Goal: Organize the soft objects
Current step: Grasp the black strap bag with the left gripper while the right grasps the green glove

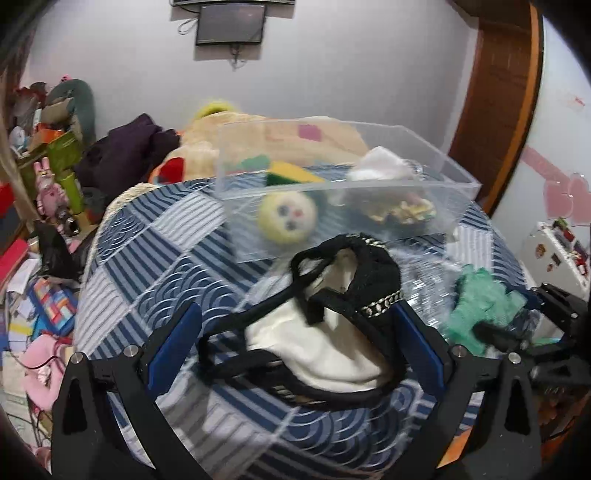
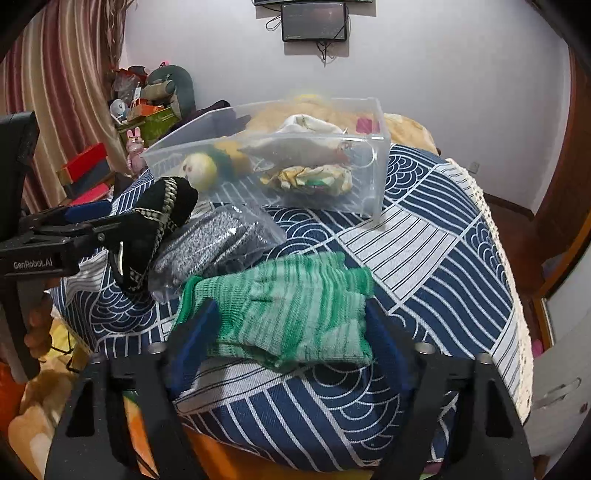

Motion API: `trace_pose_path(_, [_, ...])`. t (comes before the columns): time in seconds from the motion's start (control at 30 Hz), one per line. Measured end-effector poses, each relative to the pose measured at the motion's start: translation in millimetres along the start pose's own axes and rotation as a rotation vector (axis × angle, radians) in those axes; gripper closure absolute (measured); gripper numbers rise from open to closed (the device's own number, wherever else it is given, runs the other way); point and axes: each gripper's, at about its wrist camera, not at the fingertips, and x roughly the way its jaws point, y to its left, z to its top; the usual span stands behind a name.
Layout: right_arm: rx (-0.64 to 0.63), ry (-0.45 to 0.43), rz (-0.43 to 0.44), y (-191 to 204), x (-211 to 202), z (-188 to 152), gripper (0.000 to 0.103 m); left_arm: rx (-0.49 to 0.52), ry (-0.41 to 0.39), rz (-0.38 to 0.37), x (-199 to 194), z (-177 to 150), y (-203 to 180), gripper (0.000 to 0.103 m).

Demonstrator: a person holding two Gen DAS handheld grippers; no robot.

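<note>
A clear plastic bin (image 1: pixel 458 199) (image 2: pixel 380 173) stands on the blue-and-white patterned cloth (image 1: pixel 155 266) (image 2: pixel 443 236). It holds a yellow plush ball with a face (image 1: pixel 288 218) (image 2: pixel 199 170), a sponge, a white cloth and other soft items. My left gripper (image 1: pixel 299 332) (image 2: pixel 92 218) is wide around a black-and-white garment with a chain trim (image 1: pixel 332 314) (image 2: pixel 162 221), jaws apart. My right gripper (image 2: pixel 288 332) (image 1: pixel 517 332) straddles a green knit glove (image 2: pixel 288 310) (image 1: pixel 480 306), jaws apart.
A clear bag of grey knit (image 2: pixel 214 243) lies between the garment and the glove. Plush toys, boxes and clutter (image 1: pixel 55 166) pile up at the left. A wall screen (image 1: pixel 231 24) hangs behind. A wooden door frame (image 1: pixel 498 92) stands at the right.
</note>
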Motion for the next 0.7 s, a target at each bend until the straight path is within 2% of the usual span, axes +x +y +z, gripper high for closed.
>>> trace_pose_path(0.07, [0.009, -0.004, 0.006, -1.0, 0.0, -1.8, 0.047, -0.012, 0.017, 0.018, 5.0, -5.8, 8.1, 0.001])
trace_pose_path(0.17, [0.009, -0.015, 0.009, -0.5, -1.9, -3.1, 0.056, -0.052, 0.047, 0.006, 13.9, -13.9, 19.4, 0.001])
trace_pose_path(0.33, [-0.005, -0.031, 0.014, 3.2, -3.5, -4.3, 0.066, -0.073, 0.045, -0.025, 22.5, -19.0, 18.7, 0.003])
trace_pose_path(0.5, [-0.006, -0.056, 0.005, 4.5, -11.8, -4.5, 0.071, -0.061, 0.047, -0.127, 20.2, -20.7, 13.5, 0.045])
trace_pose_path(0.53, [-0.004, -0.064, 0.0, 3.5, -15.1, -3.9, 0.071, -0.059, 0.041, -0.126, 18.1, -21.2, 12.8, 0.047])
trace_pose_path(0.6, [0.0, -0.078, -0.006, 1.7, -21.6, -3.0, 0.072, -0.046, 0.024, -0.112, 11.1, -21.8, 10.9, 0.064])
trace_pose_path(0.7, [0.006, -0.106, -0.021, -0.8, -32.9, -0.7, 0.072, -0.04, 0.012, -0.125, 2.2, -20.2, 11.1, 0.08])
